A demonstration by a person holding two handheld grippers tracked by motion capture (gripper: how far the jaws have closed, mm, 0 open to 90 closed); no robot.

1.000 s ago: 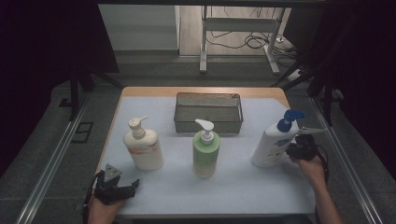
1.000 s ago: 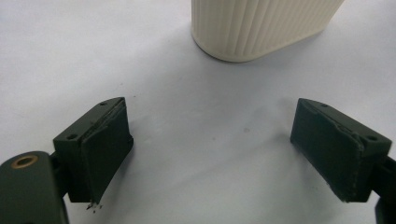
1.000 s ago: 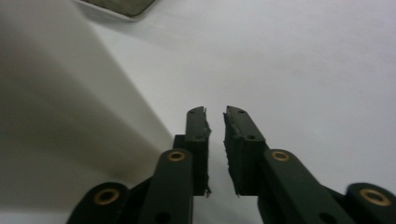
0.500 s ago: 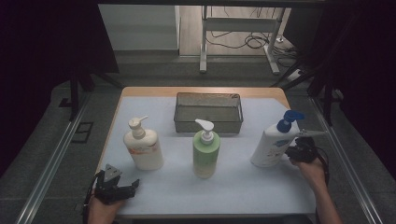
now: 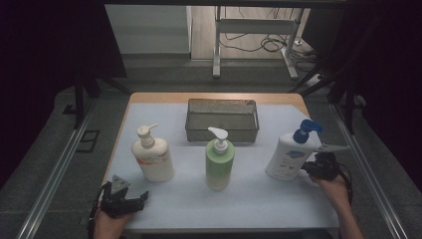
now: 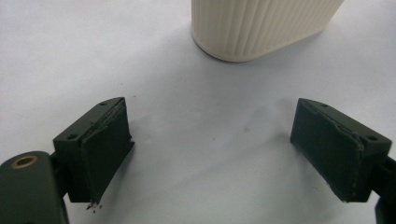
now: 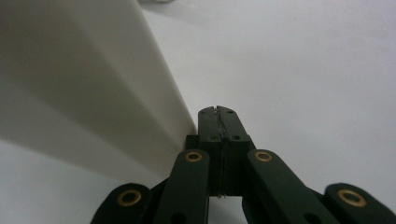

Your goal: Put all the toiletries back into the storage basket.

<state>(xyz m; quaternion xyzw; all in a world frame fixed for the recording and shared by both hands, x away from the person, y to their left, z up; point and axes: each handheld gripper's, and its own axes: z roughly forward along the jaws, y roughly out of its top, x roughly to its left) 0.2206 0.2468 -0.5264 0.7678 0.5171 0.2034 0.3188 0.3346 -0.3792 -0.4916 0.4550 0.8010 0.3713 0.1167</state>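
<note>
The right gripper (image 5: 312, 168) has just pinched together on nothing, its tips against the tilted blue-capped bottle (image 5: 288, 155), right of the wire basket (image 5: 222, 120). It seems to be nudging; next it must open to grasp. The left gripper (image 6: 224, 154) gapes empty near the cream bottle (image 6: 261, 25).

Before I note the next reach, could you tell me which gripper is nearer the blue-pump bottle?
Right. The right gripper sits beside the blue-pump bottle, jaws shut; the left gripper waits across the table, below the cream bottle.
</note>
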